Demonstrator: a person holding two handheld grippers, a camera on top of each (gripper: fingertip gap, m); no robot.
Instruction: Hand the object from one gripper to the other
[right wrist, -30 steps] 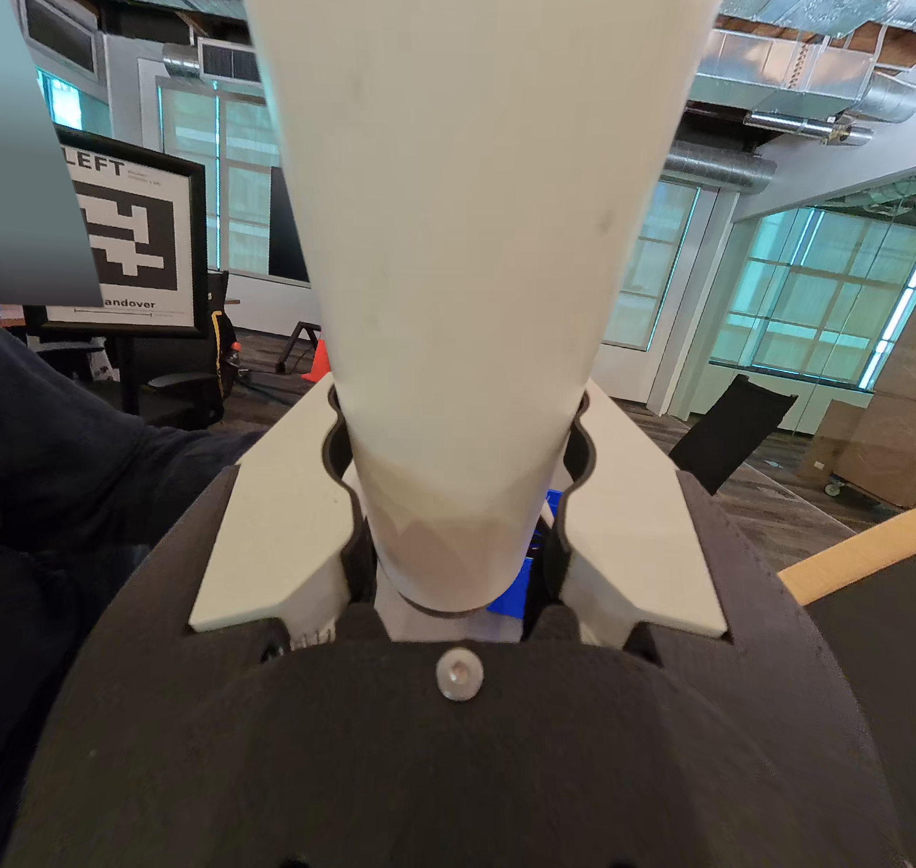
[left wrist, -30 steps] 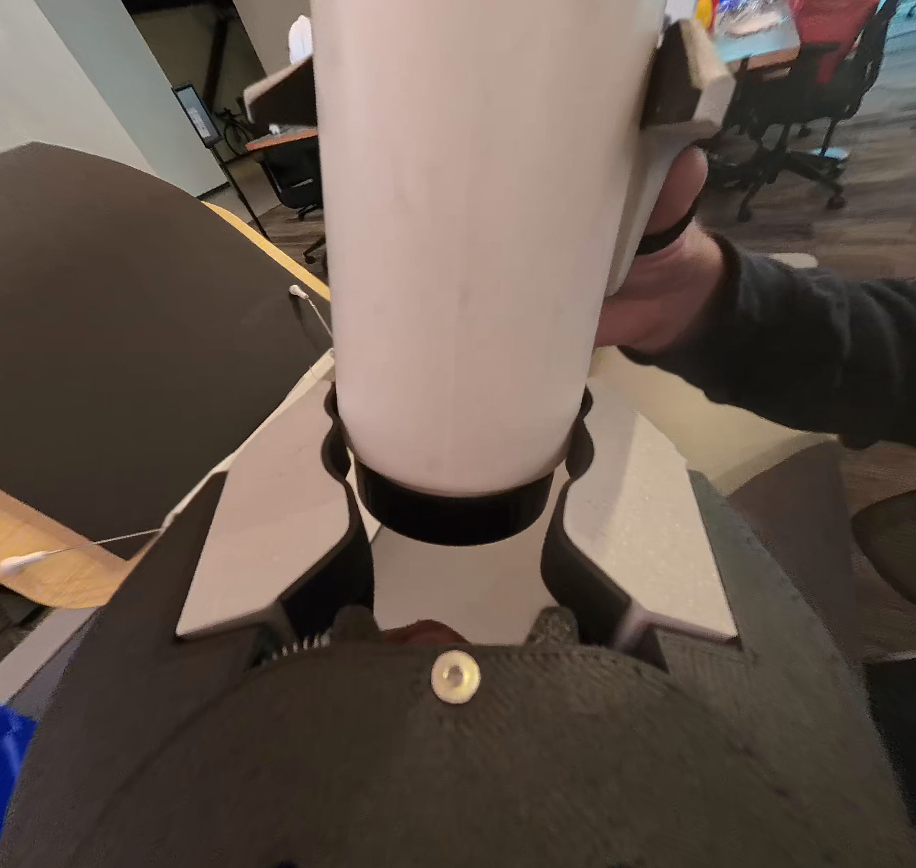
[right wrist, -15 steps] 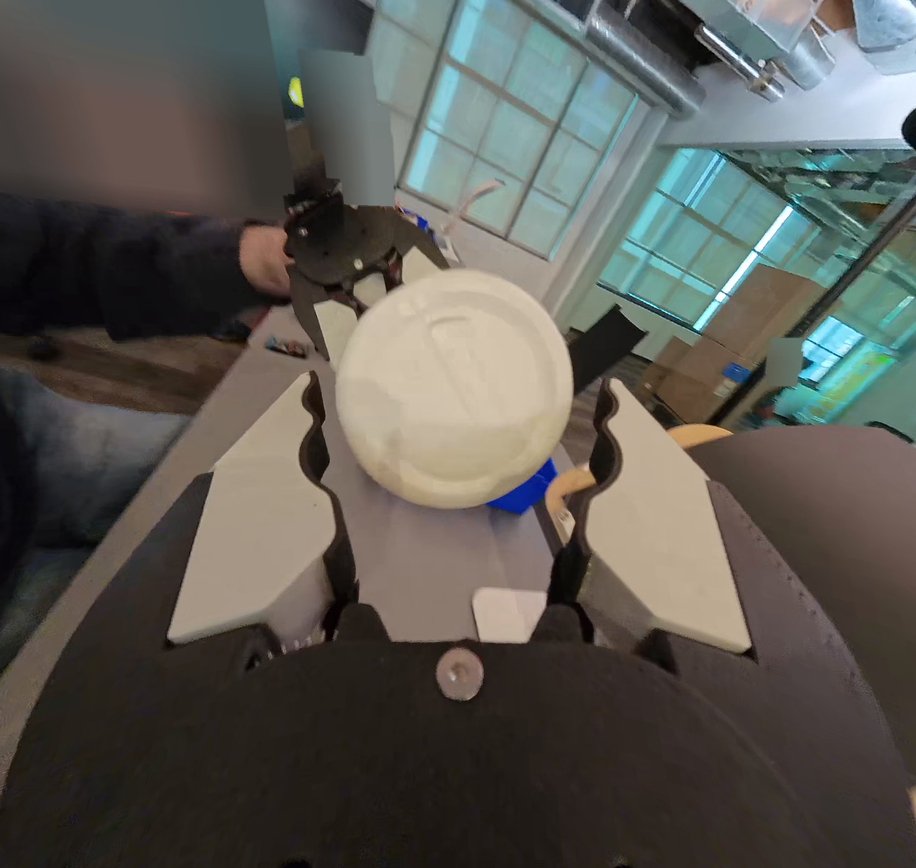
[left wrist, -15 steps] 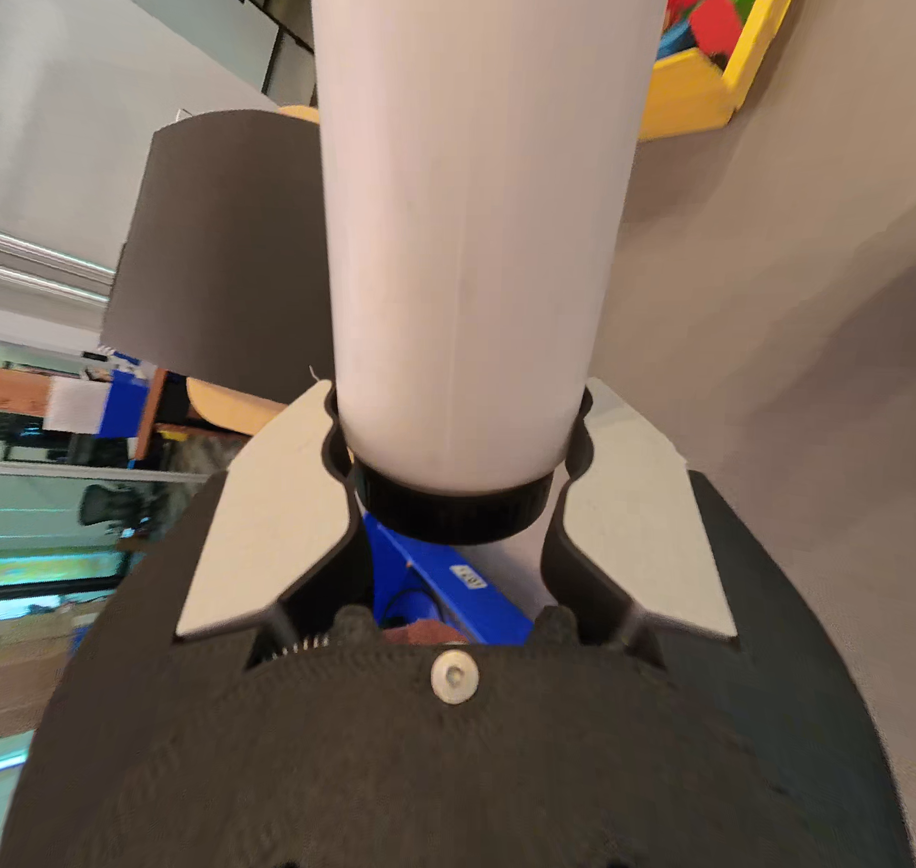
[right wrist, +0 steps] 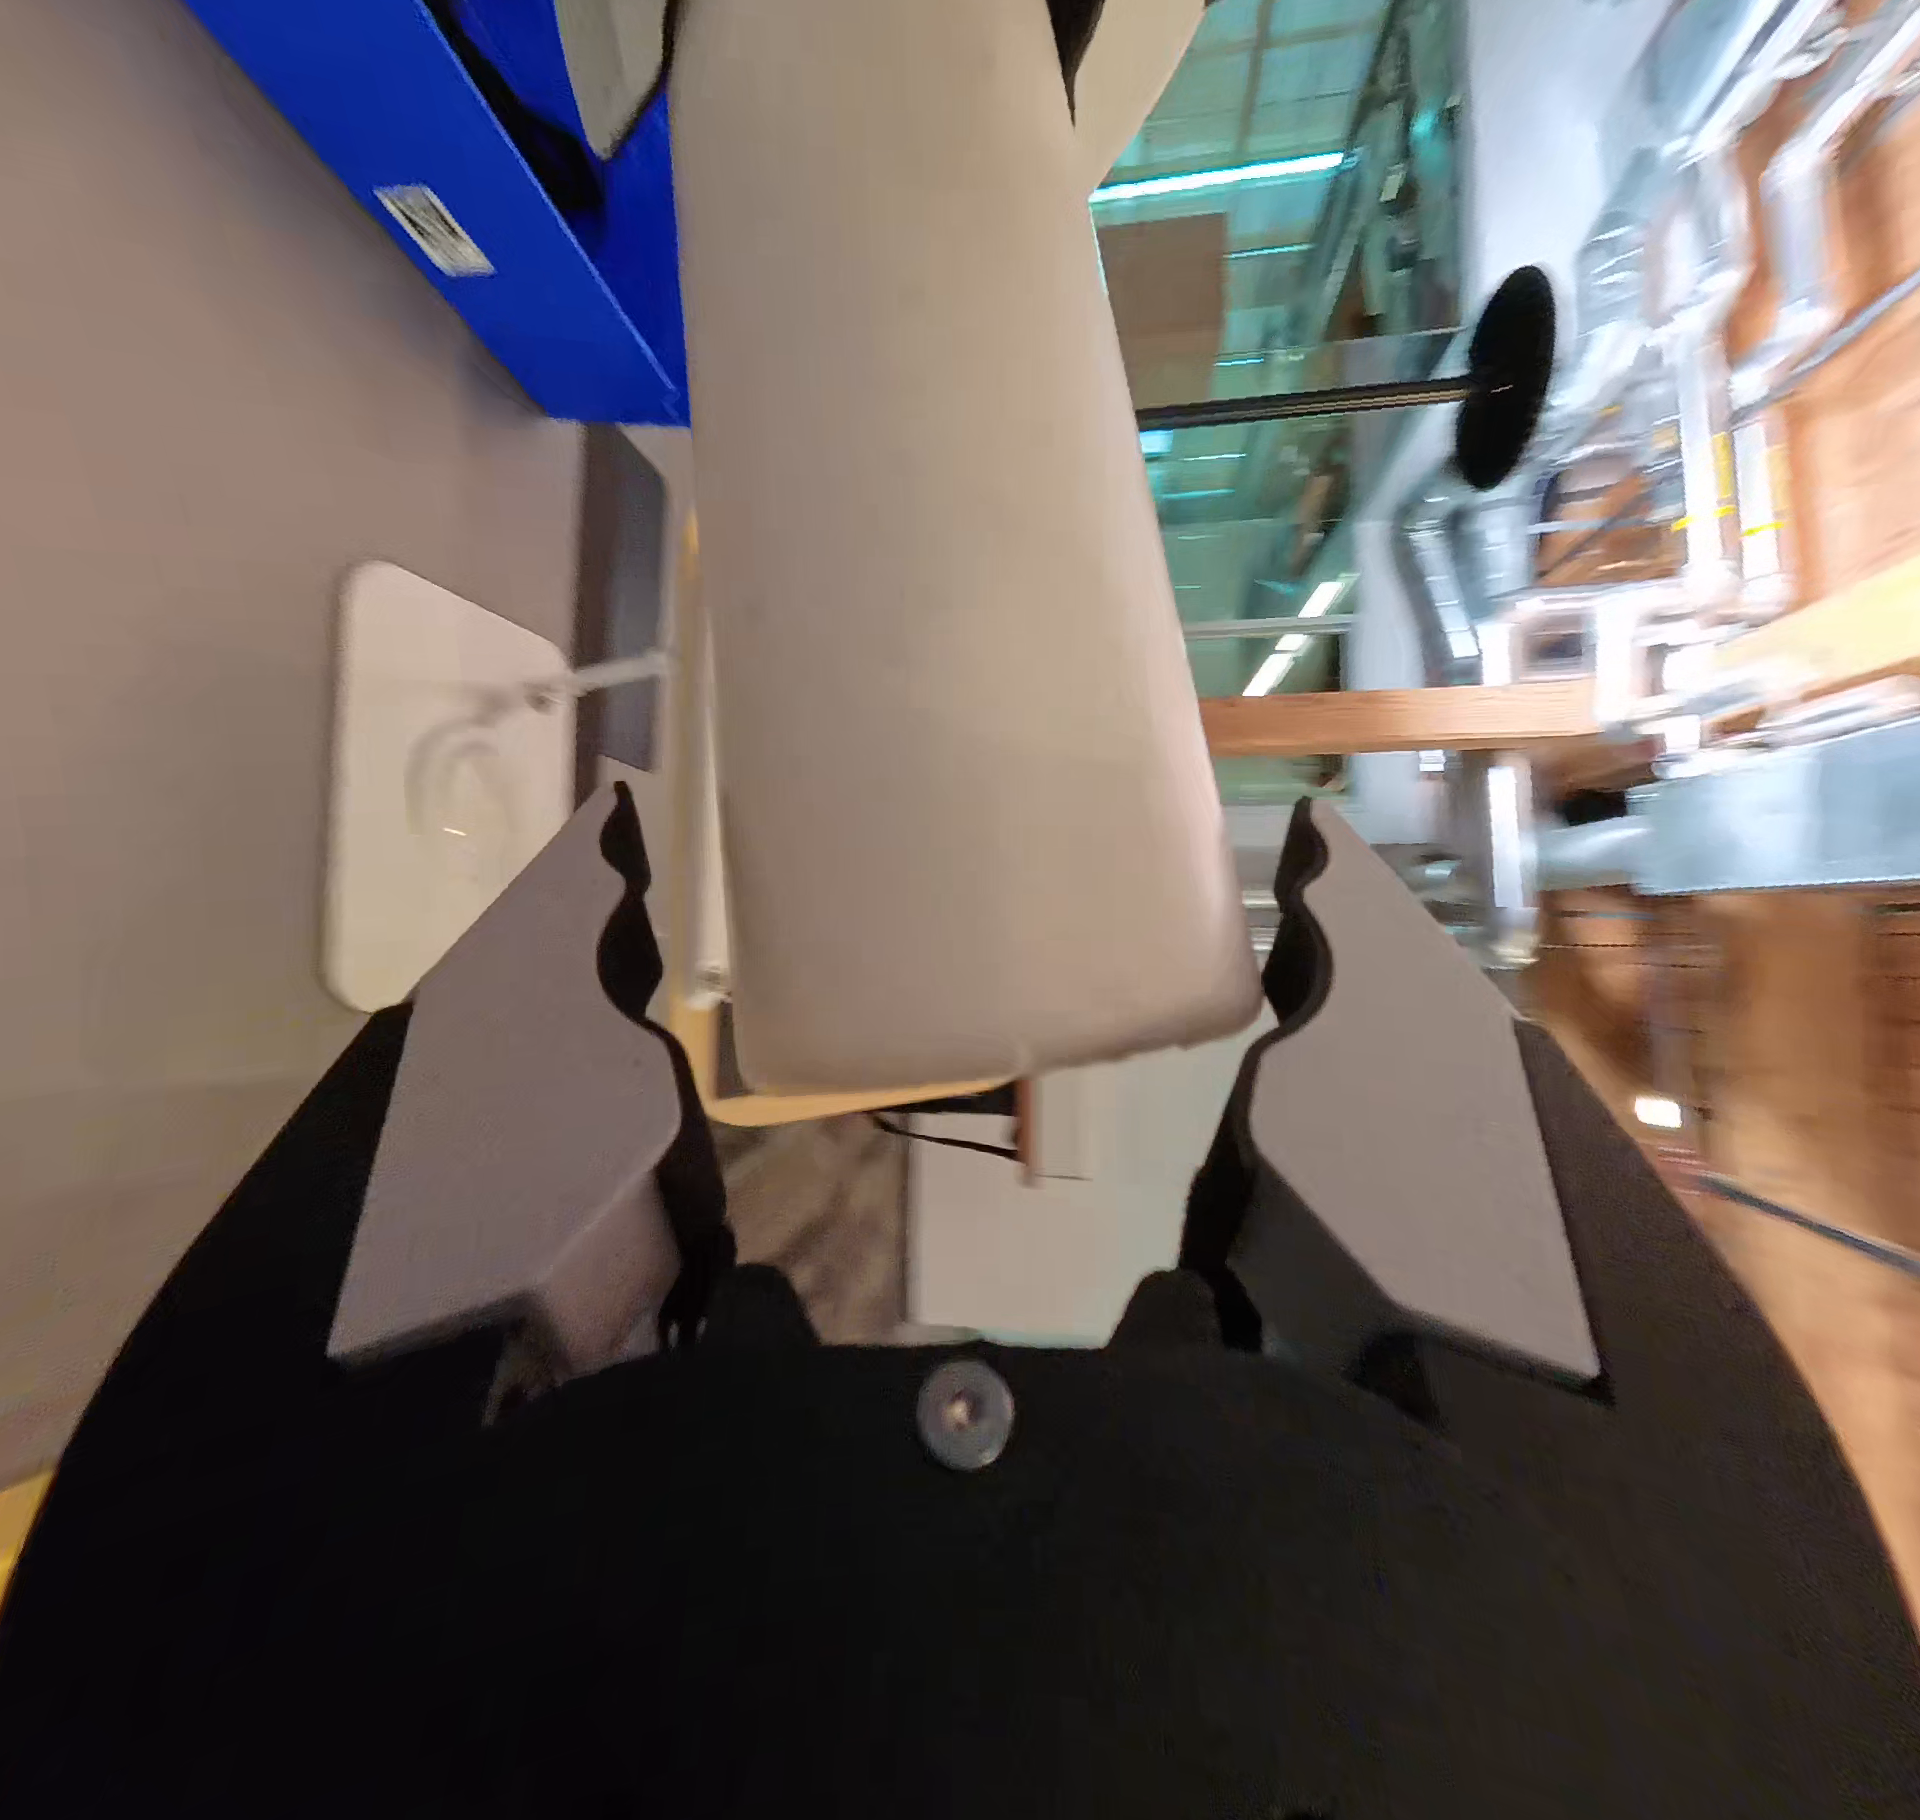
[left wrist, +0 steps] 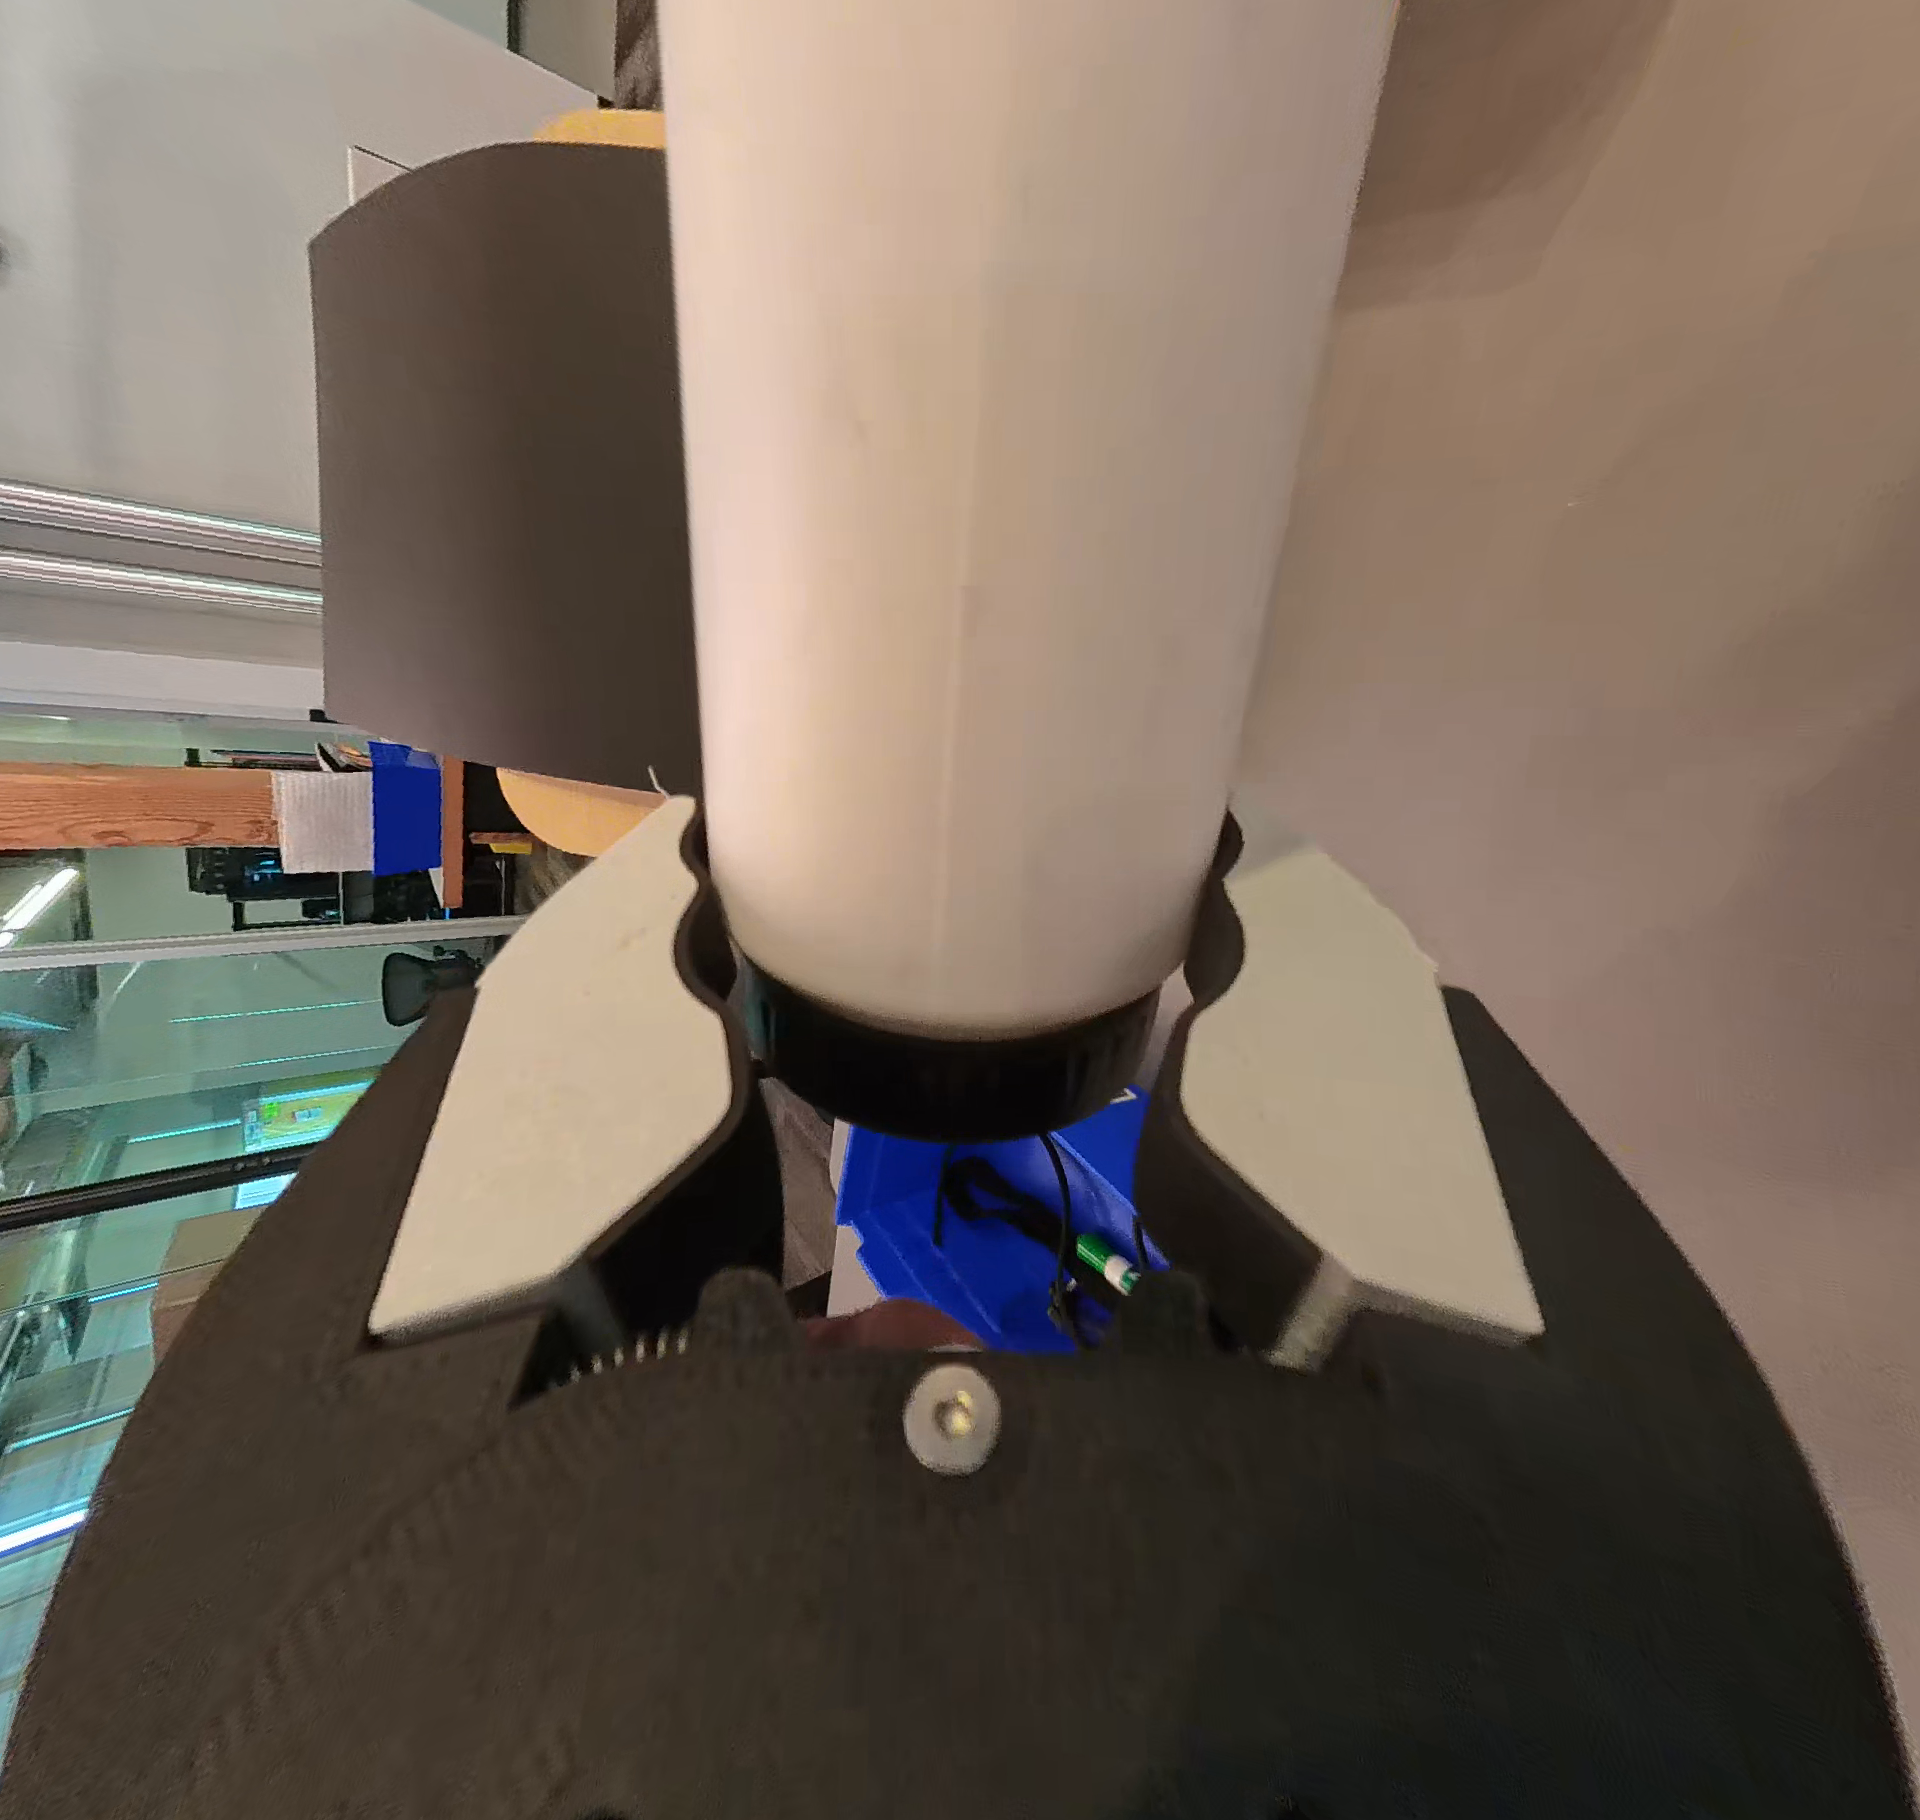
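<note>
One tall white plastic bottle [left wrist: 987, 420] with a black screw cap [left wrist: 940, 1074] is clamped in the left gripper [left wrist: 956, 939], just above the cap.

In the right wrist view the right gripper [right wrist: 951, 939] stands wide: the bottle's bottom end [right wrist: 966, 731] lies between its two fingers, touching or almost touching the right-hand one, with a clear gap on the other side. One blue plastic bin [right wrist: 416, 160] and one flat white square pad [right wrist: 416, 783] lie on the grey table [right wrist: 156, 523], near its far edge.

my bottle [left wrist: 987, 440]: white, black cap [left wrist: 940, 1064]
my fingers [left wrist: 566, 1074]: pale grey, black-edged
bin [right wrist: 416, 139]: blue
table [left wrist: 1621, 627]: grey
</note>
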